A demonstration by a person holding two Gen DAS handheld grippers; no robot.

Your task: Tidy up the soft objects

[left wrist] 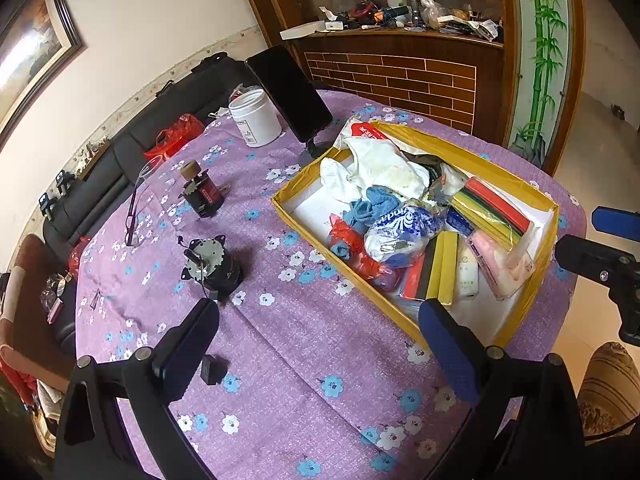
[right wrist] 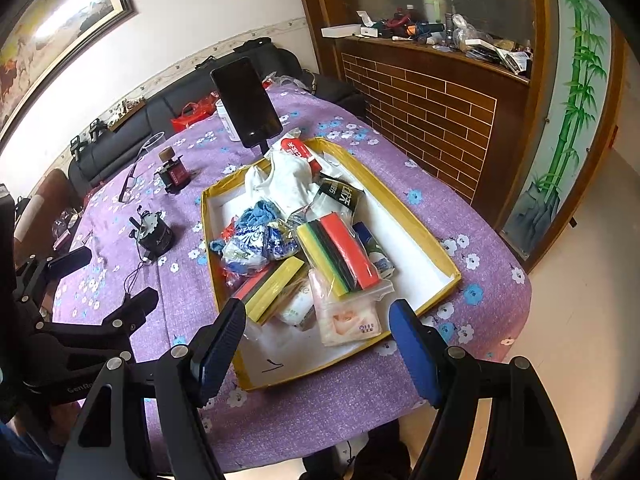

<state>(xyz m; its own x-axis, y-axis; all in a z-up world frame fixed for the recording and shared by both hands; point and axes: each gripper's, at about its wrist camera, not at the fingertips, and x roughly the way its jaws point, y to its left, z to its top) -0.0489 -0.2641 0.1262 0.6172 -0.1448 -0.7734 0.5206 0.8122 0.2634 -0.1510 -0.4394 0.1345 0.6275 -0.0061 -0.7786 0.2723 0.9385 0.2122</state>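
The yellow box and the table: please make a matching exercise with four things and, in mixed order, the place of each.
1. white jar
2. sponge pack
3. glasses
4. white cloth

a. on the tablecloth, far left
b. far end of the yellow box
c. beside the phone
d. middle of the box, in clear plastic

Pairs: 1-c, 2-d, 3-a, 4-b

light: bright, even | glare: framed picture (left wrist: pixel 28 52) | edges: fisheye bend, dark corners | focus: sharp
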